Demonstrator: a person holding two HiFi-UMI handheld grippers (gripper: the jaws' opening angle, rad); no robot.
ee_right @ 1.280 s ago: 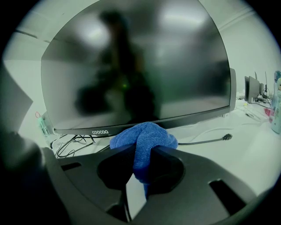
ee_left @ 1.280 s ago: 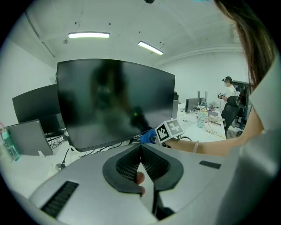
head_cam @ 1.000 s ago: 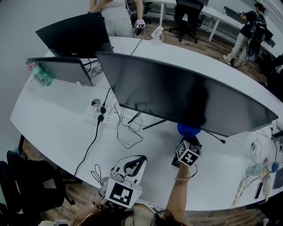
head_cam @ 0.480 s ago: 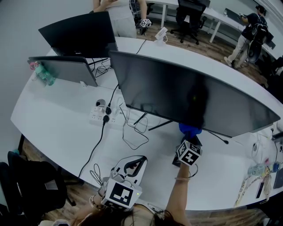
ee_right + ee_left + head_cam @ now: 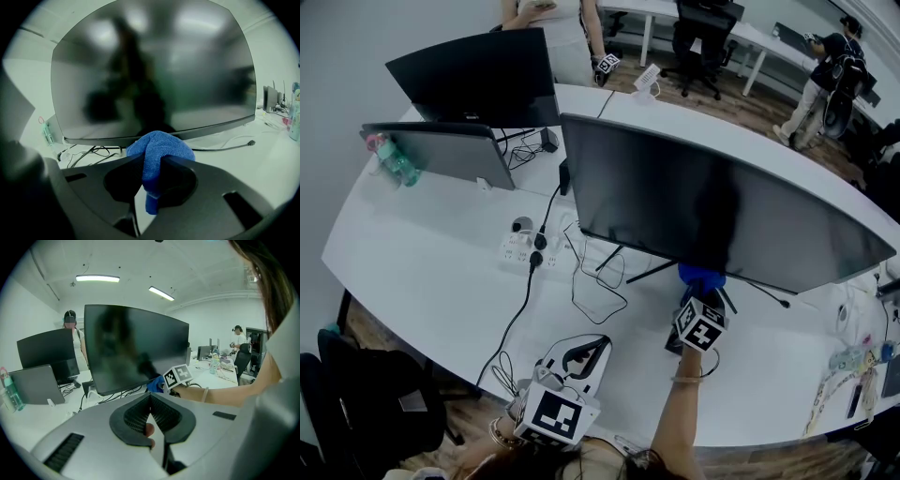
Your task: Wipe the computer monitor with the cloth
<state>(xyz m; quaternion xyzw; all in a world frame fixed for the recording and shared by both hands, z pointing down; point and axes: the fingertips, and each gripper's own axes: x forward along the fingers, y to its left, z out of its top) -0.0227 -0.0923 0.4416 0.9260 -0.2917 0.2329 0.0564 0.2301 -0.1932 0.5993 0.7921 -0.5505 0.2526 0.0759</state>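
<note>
Right claw: jaws shut on a blue cloth. The fabric is pinched between the two pads. A rounded wad bulges above the jaw tips and a short tail hangs below them.

Location of cloth: at the lower edge of the large curved computer monitor, just right of its stand legs. In the right gripper view the wad overlaps the bottom bezel. Contact with the screen cannot be confirmed from either view. The person's right forearm reaches forward over the white worktop towards the screen.

Left claw: jaws together at their tips. It is held low and close to the person's body at the near edge of the worktop, well apart from the monitor. A fingertip shows behind the jaw opening.

Monitor: upright, screen dark, showing dim reflections only.

Other items on the worktop: a power strip with black cables left of the stand; a second dark monitor at the far left; a tilted grey panel in front of it, with a bottle beside it.
</note>
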